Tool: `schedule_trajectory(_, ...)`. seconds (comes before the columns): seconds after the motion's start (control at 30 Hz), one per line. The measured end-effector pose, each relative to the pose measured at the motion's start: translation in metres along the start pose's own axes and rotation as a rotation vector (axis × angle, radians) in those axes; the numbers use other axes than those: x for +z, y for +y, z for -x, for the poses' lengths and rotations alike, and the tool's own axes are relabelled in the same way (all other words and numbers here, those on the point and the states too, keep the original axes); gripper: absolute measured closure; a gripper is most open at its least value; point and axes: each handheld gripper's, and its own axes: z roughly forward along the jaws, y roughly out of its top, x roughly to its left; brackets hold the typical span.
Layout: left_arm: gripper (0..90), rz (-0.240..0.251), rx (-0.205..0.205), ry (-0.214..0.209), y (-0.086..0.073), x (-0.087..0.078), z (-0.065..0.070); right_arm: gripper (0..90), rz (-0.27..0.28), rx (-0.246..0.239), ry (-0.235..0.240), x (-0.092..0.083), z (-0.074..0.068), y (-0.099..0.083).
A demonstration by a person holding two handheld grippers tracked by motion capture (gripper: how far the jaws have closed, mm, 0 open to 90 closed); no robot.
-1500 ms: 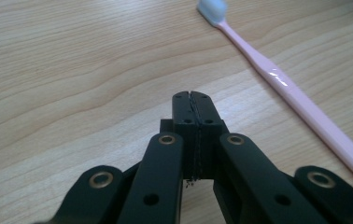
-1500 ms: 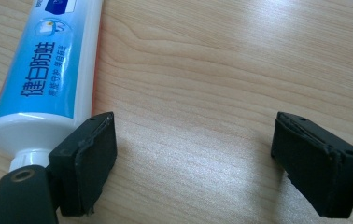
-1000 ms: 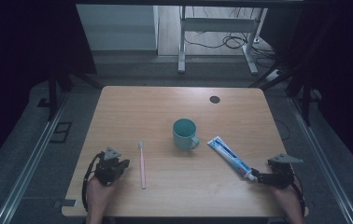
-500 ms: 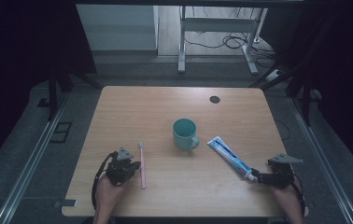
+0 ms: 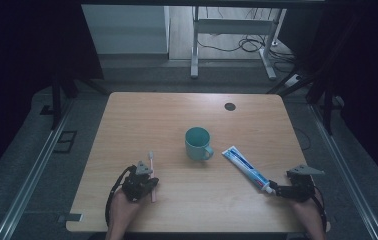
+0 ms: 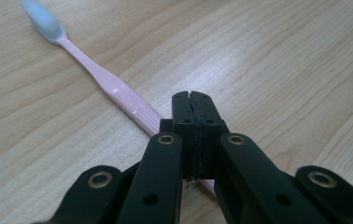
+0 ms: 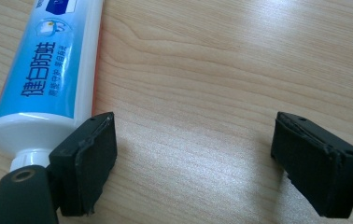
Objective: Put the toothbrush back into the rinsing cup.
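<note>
Now: left tongs pressed together over a toothbrush, right tongs spread by the toothpaste

Near the front edge of the wooden counter (image 5: pixel 142 115), the left tongs (image 6: pixel 194 100) have their two black jaws pressed flat against each other with nothing between them. They sit just over the handle of a pink toothbrush (image 6: pixel 114 91), which lies flat on the wood and passes under the jaws; its pale blue bristle head points away from the person. From above, the left tongs (image 5: pixel 149 184) cover the lower half of the toothbrush (image 5: pixel 151 159).

At the right, the right tongs (image 7: pixel 193 158) stand spread wide with bare wood between them. One jaw is just beside the white cap end of a blue and white toothpaste tube (image 7: pixel 48 70), which lies flat. A teal mug (image 5: pixel 198 143) stands upright mid-counter, between the two.
</note>
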Motion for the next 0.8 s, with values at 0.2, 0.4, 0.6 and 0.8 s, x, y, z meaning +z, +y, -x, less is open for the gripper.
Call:
schedule_trajectory(0.2, 89.2, -0.008, -0.012, 0.003, -0.005, -0.002, 0.001, 14.2, 0.0, 0.0, 0.0, 0.0, 0.0, 0.0)
schedule_trajectory(0.4, 89.1, -0.036, -0.01, 0.035, -0.008, -0.007, -0.004, 14.2, -0.001, 0.001, -0.001, 0.0, 0.0, 0.0)
schedule_trajectory(0.6, 89.0, -0.063, 0.005, 0.066, -0.008, -0.007, -0.008, 14.2, 0.0, 0.001, -0.001, 0.0, 0.0, 0.0)
schedule_trajectory(0.8, 88.3, -0.072, 0.012, 0.099, -0.007, -0.01, -0.015, 14.2, 0.0, 0.001, -0.001, 0.0, 0.0, 0.0)
